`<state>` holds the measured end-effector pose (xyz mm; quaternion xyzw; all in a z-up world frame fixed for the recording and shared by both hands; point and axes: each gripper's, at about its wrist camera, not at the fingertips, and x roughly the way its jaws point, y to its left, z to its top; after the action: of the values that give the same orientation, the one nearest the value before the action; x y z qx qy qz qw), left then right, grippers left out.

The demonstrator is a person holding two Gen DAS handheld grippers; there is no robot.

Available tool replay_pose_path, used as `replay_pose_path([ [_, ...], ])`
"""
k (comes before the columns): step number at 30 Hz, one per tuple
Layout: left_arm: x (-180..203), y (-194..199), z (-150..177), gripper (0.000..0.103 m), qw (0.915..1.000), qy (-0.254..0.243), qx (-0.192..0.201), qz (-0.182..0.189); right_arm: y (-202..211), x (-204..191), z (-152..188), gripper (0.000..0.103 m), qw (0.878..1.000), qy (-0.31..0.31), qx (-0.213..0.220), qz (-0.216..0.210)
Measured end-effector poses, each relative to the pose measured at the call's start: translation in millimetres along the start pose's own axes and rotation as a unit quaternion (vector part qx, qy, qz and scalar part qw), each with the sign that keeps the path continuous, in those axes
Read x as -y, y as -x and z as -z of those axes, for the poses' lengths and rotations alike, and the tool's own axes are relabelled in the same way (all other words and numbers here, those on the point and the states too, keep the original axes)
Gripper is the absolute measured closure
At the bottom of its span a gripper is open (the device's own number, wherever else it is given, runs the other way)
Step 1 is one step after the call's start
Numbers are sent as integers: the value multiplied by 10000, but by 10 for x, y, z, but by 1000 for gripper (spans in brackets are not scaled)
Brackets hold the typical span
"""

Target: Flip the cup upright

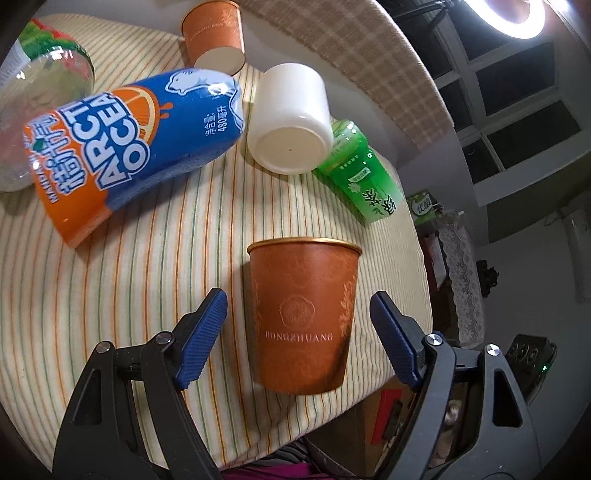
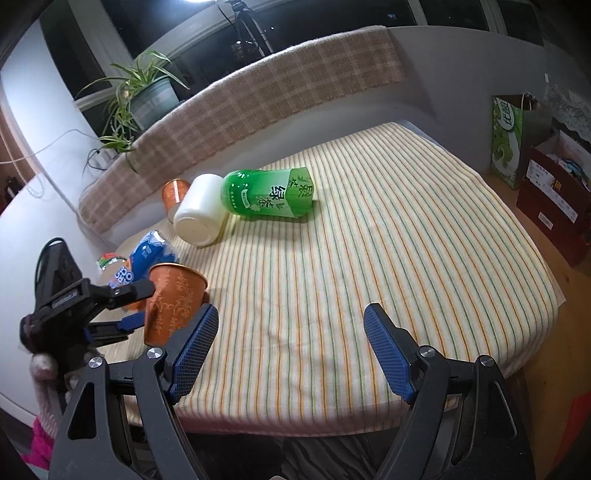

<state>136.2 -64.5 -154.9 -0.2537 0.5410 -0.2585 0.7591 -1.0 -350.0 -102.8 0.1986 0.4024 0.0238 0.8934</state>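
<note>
One striped cloth [image 2: 369, 258] covers the whole table, its thin orange and green lines running under everything that lies on it, and a checked cloth [image 2: 258, 103] is draped over the raised ledge along the far side. On the striped cloth, the biggest item is the blue and orange bottle [image 1: 129, 147], lying on its side at the left of the left wrist view, with a clear bottle [image 1: 40, 92] beside it further left. A green tea bottle [image 2: 269, 195] also lies on its side near the middle of the table, and a white cup [image 2: 201, 210] lies tipped over with its base toward the cameras, touching the green bottle's end. Behind the white cup a second orange cup [image 1: 214, 33] lies on its side near the ledge. The orange paper cup [image 1: 304, 317] of the task stands upright, mouth up, near the front edge of the table, well apart from the other items. The left gripper [image 1: 299, 325] sits around it with its jaws spread wide: one blue pad [image 1: 201, 339] is off to the cup's left and the other to its right, each with a clear gap of cloth showing, so the cup stands free and released. The right gripper [image 2: 291, 350] hovers over bare cloth just to the right of the cup, its jaws likewise parted and holding nothing.
</note>
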Motion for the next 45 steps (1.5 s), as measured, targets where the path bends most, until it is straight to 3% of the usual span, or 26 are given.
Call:
replay_pose_path([
  [5, -20, -92, -32, 22, 9999, 53, -117, 4, -26, 42, 7, 22, 10000, -53, -19, 30],
  [12, -4, -169, -47, 36, 9997, 93, -227, 87, -39, 146, 25, 22, 9997, -199, -25, 125],
  [22, 211, 29, 57, 36, 9976, -573, 182, -348, -78, 134, 18, 22, 9996, -243, -34, 135],
  [27, 381, 144, 147, 36, 9902, -1100, 508, -690, -103, 96, 34, 22, 9997, -214, -70, 116],
  [39, 590, 150, 257, 36, 9625, -1974, 1149, -1466, -100, 105, 46, 22, 9996, -233, -103, 129],
  [45, 567, 129, 285, 36, 9583, -2047, 1257, -1549, -102, 85, 64, 22, 9996, -205, -122, 139],
])
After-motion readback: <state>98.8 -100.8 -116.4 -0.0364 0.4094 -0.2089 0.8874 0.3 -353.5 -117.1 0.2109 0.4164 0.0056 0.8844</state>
